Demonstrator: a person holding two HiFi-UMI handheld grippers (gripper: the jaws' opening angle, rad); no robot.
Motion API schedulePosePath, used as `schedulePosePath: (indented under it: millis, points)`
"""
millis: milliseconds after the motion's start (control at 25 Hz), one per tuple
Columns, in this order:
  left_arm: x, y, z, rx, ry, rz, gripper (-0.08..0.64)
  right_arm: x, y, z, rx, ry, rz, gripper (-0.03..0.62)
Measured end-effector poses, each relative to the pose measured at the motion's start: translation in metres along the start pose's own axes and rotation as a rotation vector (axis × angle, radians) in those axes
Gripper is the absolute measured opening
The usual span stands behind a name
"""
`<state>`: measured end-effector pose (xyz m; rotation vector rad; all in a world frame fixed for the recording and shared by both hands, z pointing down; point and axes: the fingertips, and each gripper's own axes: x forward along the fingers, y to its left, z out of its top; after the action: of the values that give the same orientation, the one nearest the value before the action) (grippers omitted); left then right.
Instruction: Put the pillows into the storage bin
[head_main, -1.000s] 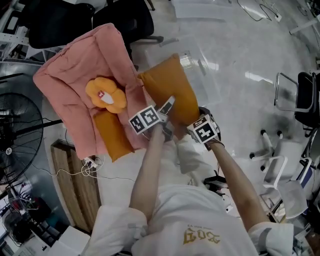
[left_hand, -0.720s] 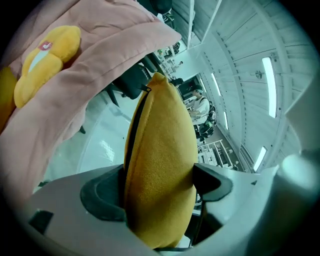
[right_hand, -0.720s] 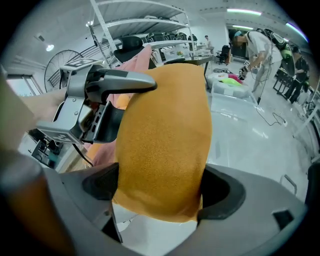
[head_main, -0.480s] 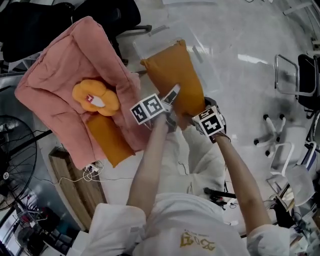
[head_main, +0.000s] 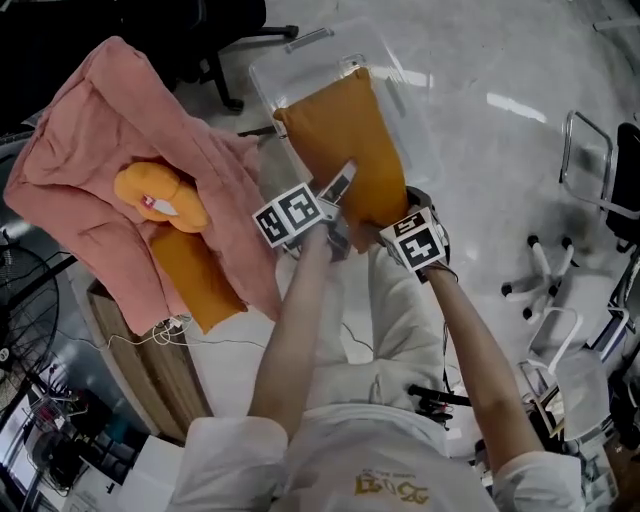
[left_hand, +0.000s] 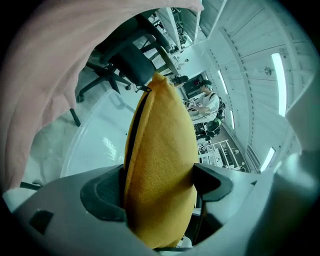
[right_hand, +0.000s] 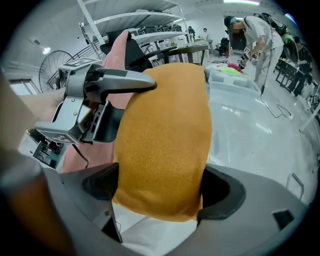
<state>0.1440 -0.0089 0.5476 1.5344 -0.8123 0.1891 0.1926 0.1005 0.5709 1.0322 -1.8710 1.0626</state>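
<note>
I have the left gripper (left_hand: 160, 182) and the right gripper (right_hand: 160, 187) both clamped on the near end of one orange pillow (head_main: 345, 140). In the head view this pillow hangs over the clear storage bin (head_main: 300, 60), upper centre. A second orange pillow (head_main: 195, 275) and a flower cushion (head_main: 150, 195) lie on the pink lounger (head_main: 70, 160), upper left.

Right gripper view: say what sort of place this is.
Probably an open office or lab workspace: desks, a black swivel chair, and a person working at the back.
</note>
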Motion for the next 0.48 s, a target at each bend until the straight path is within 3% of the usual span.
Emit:
schedulePosePath:
  millis: [480]
  points:
    - [0.109, 0.03, -0.008, 0.024, 0.024, 0.049, 0.43, 0.06, -0.09, -0.02, 0.061, -0.001, 0.032, 0.506]
